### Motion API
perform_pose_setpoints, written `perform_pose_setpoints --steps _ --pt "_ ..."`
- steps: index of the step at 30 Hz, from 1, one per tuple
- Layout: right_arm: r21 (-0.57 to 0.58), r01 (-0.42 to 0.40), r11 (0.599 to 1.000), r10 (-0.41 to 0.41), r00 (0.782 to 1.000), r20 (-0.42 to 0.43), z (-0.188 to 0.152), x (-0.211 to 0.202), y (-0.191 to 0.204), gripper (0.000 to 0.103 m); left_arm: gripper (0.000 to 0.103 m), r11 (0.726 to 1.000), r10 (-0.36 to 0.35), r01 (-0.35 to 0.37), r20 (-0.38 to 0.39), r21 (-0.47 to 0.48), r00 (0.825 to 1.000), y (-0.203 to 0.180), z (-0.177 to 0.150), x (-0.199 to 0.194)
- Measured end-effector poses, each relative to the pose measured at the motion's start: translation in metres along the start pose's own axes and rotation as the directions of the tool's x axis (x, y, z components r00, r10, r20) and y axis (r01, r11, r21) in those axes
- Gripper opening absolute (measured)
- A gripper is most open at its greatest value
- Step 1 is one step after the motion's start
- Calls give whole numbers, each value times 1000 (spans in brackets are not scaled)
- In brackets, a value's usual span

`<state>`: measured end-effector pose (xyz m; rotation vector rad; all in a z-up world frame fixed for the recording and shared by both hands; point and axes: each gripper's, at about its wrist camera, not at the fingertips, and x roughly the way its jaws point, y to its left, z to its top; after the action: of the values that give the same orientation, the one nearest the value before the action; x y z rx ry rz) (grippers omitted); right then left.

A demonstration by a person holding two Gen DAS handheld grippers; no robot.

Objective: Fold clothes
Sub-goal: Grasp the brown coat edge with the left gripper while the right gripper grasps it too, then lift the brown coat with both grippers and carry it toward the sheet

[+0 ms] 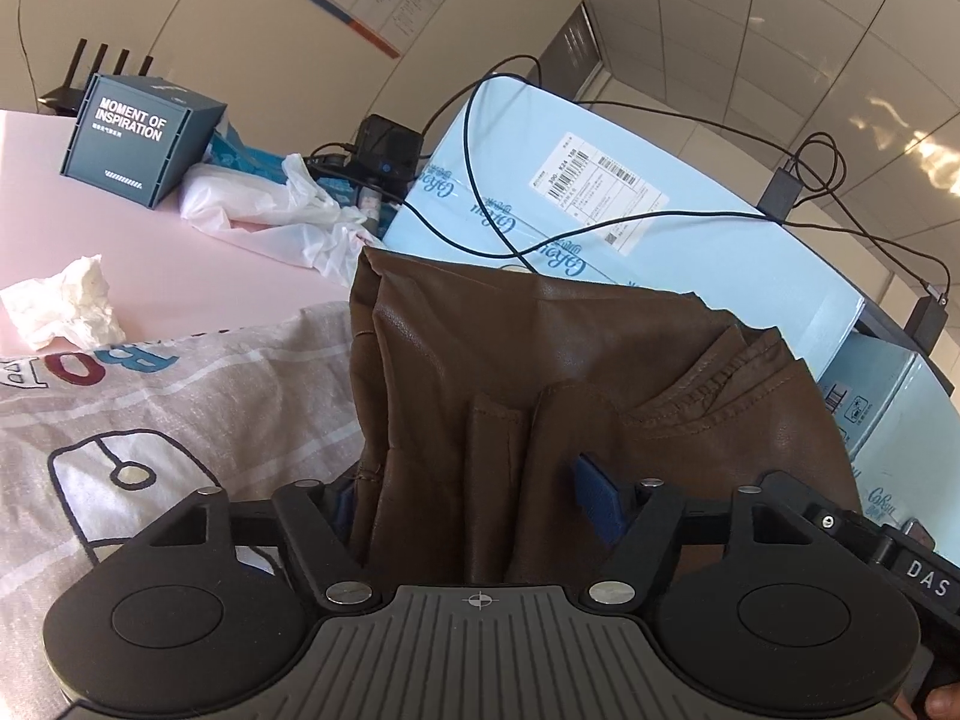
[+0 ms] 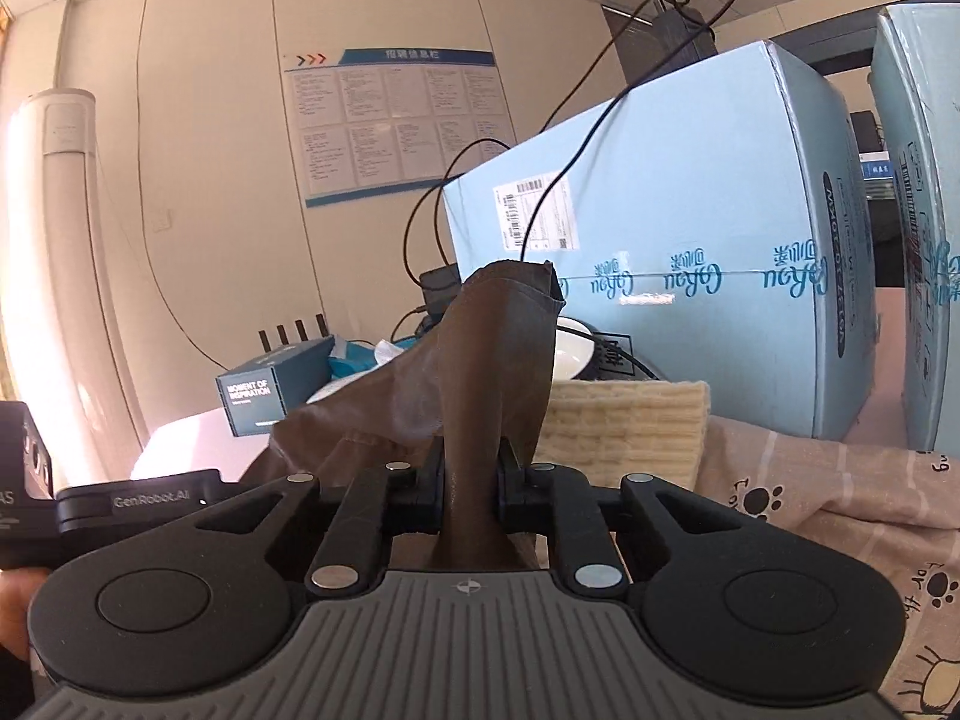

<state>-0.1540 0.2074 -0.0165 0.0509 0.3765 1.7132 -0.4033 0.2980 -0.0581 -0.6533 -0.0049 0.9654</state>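
My right gripper [image 2: 471,483] is clamped on a bunched fold of the brown leather garment [image 2: 480,360]. My left gripper [image 1: 474,501] pinches it too, I think; one pad is hidden. Beyond lie the printed sheet [image 1: 180,396] and blue cartons [image 2: 690,228].

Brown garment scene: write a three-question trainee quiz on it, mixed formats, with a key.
1. True or false: the right claw is shut on the brown garment.
2. What stands right behind the garment? A) light blue carton B) red bucket C) wooden chair
3. Fill in: the crumpled white tissue lies on the ___ surface.

Key: 1 true; 2 A; 3 pink.
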Motion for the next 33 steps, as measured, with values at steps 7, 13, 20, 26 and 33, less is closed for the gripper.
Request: perform_pose_setpoints --steps 7,13,20,26,33 --pt "289 -182 940 188 982 8 12 -19 3 13 17 996 -9 24 161 -92 987 17 -8 -53" --pt "403 -259 878 268 963 35 16 -57 14 13 16 995 -78 87 132 -57 988 -3 -19 -82" --pt "464 -238 853 203 971 124 19 -138 0 13 16 972 -235 234 68 28 970 -55 -29 -87" --pt "507 -160 847 76 980 182 4 -213 -33 13 16 917 -385 392 -83 80 919 -118 -51 -52" --pt "610 32 791 -157 976 152 -33 -272 -87 13 16 845 -428 508 -361 166 829 -195 -101 14"
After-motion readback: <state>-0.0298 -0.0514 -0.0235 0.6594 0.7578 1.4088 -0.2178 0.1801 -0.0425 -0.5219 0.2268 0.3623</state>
